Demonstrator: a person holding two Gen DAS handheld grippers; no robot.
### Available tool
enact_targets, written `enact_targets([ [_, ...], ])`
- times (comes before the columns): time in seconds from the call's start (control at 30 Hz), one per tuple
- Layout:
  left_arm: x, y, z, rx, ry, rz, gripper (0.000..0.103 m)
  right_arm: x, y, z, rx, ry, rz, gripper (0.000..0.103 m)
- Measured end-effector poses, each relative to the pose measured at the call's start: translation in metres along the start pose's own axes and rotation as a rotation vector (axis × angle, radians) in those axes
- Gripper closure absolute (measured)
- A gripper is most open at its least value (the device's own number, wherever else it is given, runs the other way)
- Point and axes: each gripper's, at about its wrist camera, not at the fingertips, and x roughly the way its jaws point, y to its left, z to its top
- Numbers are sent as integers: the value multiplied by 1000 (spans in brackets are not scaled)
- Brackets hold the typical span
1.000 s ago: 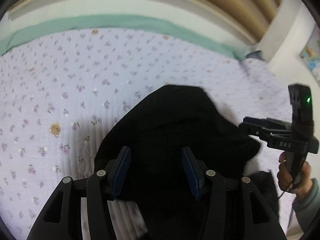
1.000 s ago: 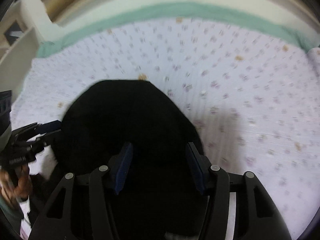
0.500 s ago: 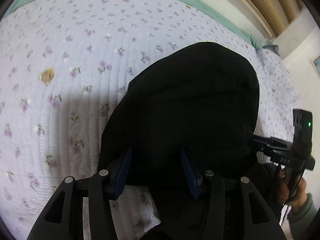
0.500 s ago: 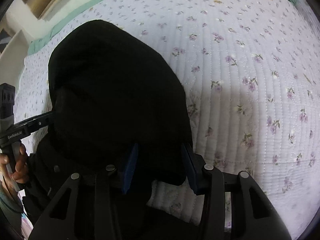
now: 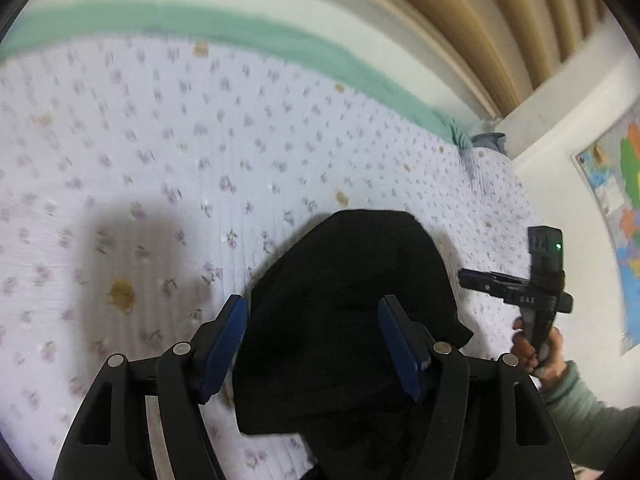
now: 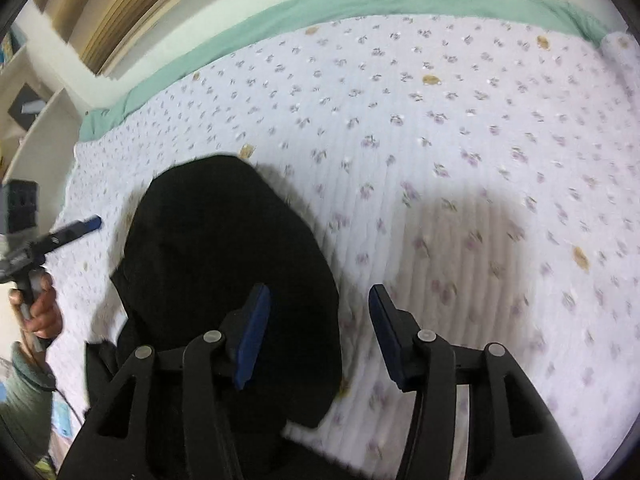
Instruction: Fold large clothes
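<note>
A black garment [image 5: 348,312] lies folded in a dark heap on the floral bed quilt [image 5: 160,152], near the bed's front edge. My left gripper [image 5: 314,344] is open above it, blue pads either side of the cloth, holding nothing. In the right wrist view the same garment [image 6: 224,272] lies left of centre. My right gripper [image 6: 316,332] is open, its left pad over the garment's right edge, its right pad over bare quilt. Each gripper shows in the other's view: the right one [image 5: 468,276] and the left one [image 6: 86,226].
The quilt [image 6: 440,128] spreads wide to the far side, bordered by a green sheet [image 5: 240,32] along the wall. A wall map [image 5: 616,200] hangs at right. White shelves [image 6: 36,128] stand at the left of the bed.
Both grippers have lifted off and drawn back from the black garment, which now lies lower and smaller in view. Both jaws have spread wider.
</note>
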Motion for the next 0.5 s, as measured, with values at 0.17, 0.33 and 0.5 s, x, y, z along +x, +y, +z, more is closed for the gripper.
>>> enact_targets([
  [0.17,44,19,7,-99,100,-94,33,39,-1,20,-3,78,60,41],
  [0.33,78,20,5,-133,156,-158,34,84,-4,24,27,166,146,28],
  [0.5,75,-35,-17,128,137,150,75,88,32,10,-100,176,99,61],
])
